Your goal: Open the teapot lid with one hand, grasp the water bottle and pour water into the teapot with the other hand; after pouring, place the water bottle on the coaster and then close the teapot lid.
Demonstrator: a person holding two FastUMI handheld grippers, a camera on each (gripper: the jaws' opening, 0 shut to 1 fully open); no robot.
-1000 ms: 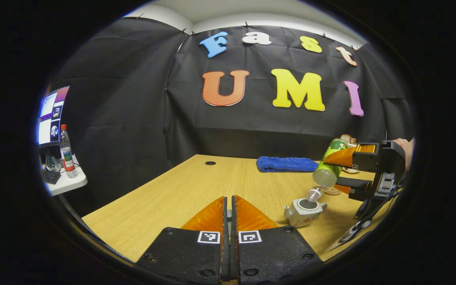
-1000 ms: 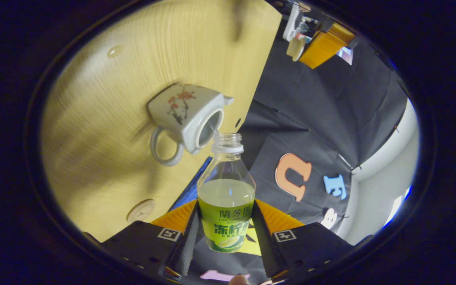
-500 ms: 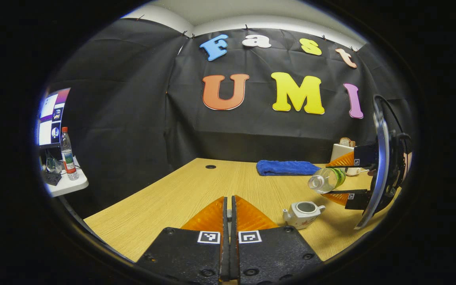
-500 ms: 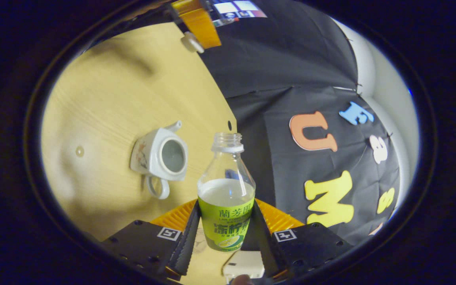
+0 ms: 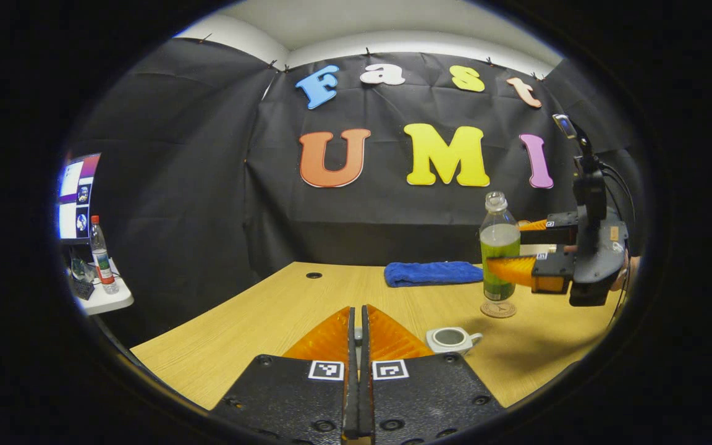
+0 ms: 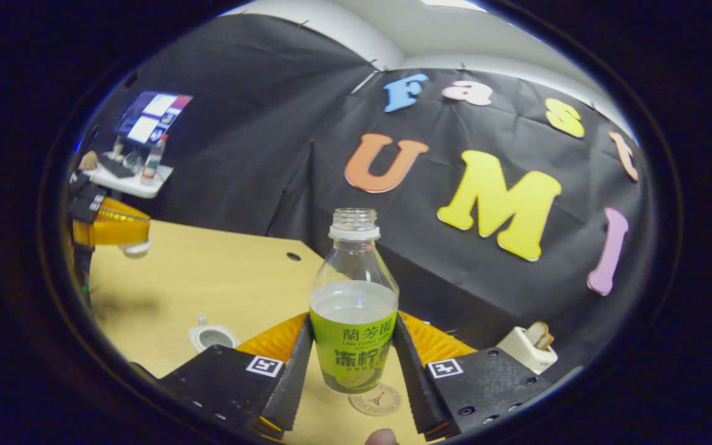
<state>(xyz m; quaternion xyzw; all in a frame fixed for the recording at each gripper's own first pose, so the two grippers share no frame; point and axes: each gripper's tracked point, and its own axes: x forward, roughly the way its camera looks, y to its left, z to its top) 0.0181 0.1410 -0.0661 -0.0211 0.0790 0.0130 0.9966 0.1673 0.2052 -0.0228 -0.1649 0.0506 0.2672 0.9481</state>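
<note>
The water bottle [image 6: 354,309] is upright again. A second ago it was tipped neck-down over the open teapot [image 5: 452,339], and half a second ago it lay roughly level and clear of the pot; now it stands vertical, held just above the round coaster [image 5: 498,309] toward the surface's right side. The pour therefore looks finished, and the step in hand is setting the bottle down.

The right tool [image 6: 354,364] is clamped on the bottle's green-labelled body, one finger pressing each side. In the right gripper view the coaster [image 6: 375,399] shows just beneath the bottle's base; in the left gripper view the base sits close over the coaster's top, and whether they already touch I cannot tell. The bottle has no cap and is still about half full, so it should go down level and be released only once it rests flat.

The left tool [image 5: 359,327] has its fingers together. In the right gripper view the left tool [image 6: 122,238] shows at the surface's left edge, with a small pale piece, likely the teapot lid [image 6: 135,248], pinched at its tip. The teapot [image 6: 212,337] stands lidless near the front edge, well apart from the blue towel [image 5: 433,273] at the back. Closing the lid remains.
</note>
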